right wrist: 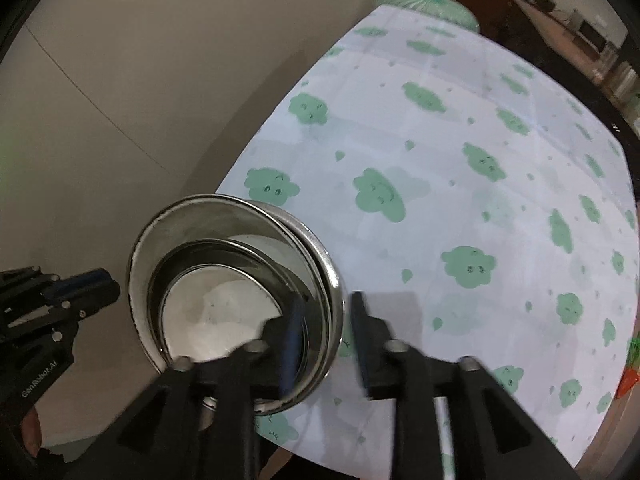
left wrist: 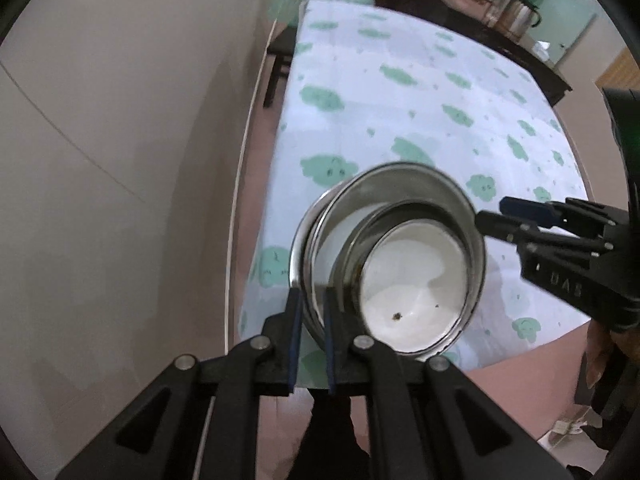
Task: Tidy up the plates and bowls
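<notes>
1. The table (left wrist: 400,92) has a white cloth (right wrist: 460,140) with green cloud faces all over it.
2. Nested steel bowls (left wrist: 384,256) sit at its near left corner, right by the edge.

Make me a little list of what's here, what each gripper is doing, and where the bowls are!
bowls: steel bowls nested together, at the table's near corner
table cover: pale cloth with green clouds
left gripper: fingers pinch the bowl rim
right gripper: fingers straddle the rim, apart, not pressing
inside: small dark crumbs in the inner bowl
</notes>
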Available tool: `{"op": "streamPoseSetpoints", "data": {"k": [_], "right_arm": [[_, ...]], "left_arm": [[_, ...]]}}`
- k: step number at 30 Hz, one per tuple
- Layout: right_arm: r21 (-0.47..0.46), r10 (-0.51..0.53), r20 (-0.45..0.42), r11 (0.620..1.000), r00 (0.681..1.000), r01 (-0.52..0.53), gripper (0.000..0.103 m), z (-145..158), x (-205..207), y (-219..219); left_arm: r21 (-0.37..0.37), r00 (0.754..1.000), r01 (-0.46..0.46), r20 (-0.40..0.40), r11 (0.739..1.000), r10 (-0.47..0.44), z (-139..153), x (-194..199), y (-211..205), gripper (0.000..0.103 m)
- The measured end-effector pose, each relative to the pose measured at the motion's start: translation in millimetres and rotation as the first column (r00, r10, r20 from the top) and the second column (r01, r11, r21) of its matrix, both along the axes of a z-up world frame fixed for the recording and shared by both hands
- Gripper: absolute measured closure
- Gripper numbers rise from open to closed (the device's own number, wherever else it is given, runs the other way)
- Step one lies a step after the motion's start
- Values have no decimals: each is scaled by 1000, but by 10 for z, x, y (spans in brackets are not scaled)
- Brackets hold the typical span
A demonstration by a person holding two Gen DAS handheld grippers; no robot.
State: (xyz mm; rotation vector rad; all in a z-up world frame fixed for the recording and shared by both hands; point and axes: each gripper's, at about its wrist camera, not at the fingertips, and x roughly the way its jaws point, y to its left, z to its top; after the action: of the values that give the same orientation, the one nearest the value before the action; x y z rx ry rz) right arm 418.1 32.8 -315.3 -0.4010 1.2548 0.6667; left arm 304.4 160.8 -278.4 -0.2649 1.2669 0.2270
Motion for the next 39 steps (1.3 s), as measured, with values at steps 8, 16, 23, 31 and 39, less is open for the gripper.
{"op": "streamPoseSetpoints", "data": {"k": [8, 16, 23, 31, 39], "right_arm": [[40, -78, 84, 996, 993, 74, 58, 347, -333, -306], [143, -148, 283, 984, 948, 111, 58, 961, -578, -659], [265, -241, 488, 957, 839, 121, 42, 1589, -1045, -1123], [356, -303, 610, 930, 732, 88, 32, 2034, -1657, -1422], [369, -296, 627, 927, 721, 60, 31, 2155, -2027, -1486]], "left_arm": [[15, 997, 51, 63, 999, -52, 196, -10, -131, 96], [88, 969, 38, 241, 995, -59, 727, -173, -397, 60], [178, 910, 36, 400, 983, -106, 1369, -520, -747, 40], [223, 841, 16, 525, 975, -134, 1818, -1099, -1004, 28], [224, 831, 2, 541, 975, -126, 1950, -1467, -1083, 27]]}}
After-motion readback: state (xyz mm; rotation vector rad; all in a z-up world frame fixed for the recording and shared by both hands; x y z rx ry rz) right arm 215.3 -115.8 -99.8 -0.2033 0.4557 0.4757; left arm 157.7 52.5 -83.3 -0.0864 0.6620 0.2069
